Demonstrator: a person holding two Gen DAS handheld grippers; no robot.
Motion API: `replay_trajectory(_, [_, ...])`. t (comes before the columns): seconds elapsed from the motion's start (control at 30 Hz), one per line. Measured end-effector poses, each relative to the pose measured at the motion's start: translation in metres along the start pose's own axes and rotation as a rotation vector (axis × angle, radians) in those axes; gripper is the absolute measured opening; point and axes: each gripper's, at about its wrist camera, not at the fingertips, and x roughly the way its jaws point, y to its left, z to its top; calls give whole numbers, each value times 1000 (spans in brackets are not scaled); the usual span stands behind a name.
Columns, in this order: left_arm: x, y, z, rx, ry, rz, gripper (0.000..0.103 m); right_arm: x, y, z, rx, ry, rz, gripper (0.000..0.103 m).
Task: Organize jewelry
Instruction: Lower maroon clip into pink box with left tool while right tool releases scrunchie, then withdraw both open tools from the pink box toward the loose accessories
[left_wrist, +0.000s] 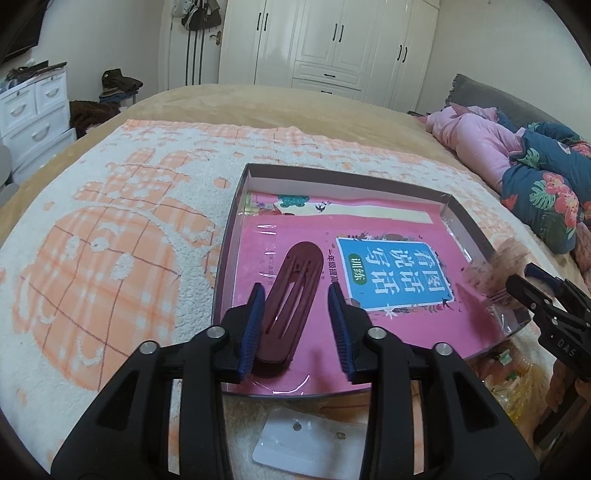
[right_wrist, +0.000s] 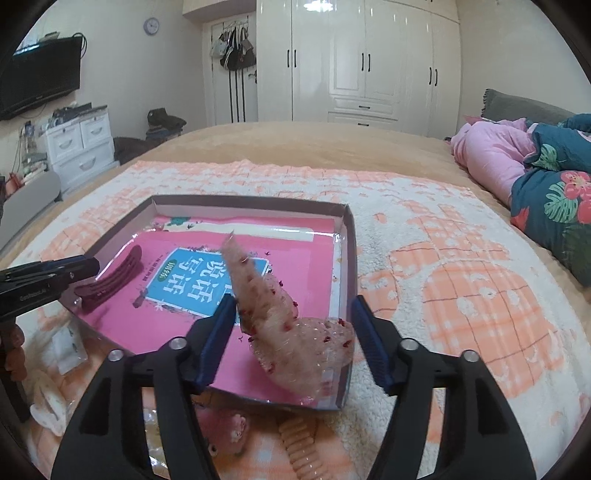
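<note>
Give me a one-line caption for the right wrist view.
Open right gripper around pink mesh hair piece at the box corner.

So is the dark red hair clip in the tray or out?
In: the dark red hair clip lies flat on the tray's pink liner.

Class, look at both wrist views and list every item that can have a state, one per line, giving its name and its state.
Left gripper: open, fingers either side of the clip.
Dark red hair clip: lying flat in the tray.
Right gripper: open, pink hair piece between the fingers.
Pink hair piece: resting in the tray's near corner, one end sticking up.
Tray: open-topped, on the blanket.
Wardrobe: doors shut.
</note>
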Motion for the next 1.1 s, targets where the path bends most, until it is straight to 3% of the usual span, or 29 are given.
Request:
replay_trajectory(0.43, [-39, -3, 2, -13, -107, 8, 58, -45, -2, 2, 17, -142, -12, 86])
replay_trajectory(0.77, [-73, -11, -1, 9, -203, 20, 83, -75, 2, -1, 0, -219, -31, 90])
replay_trajectory(1.1, [-102, -10, -8, 2, -256, 19, 90, -102, 3, -11, 5, -249, -19, 91])
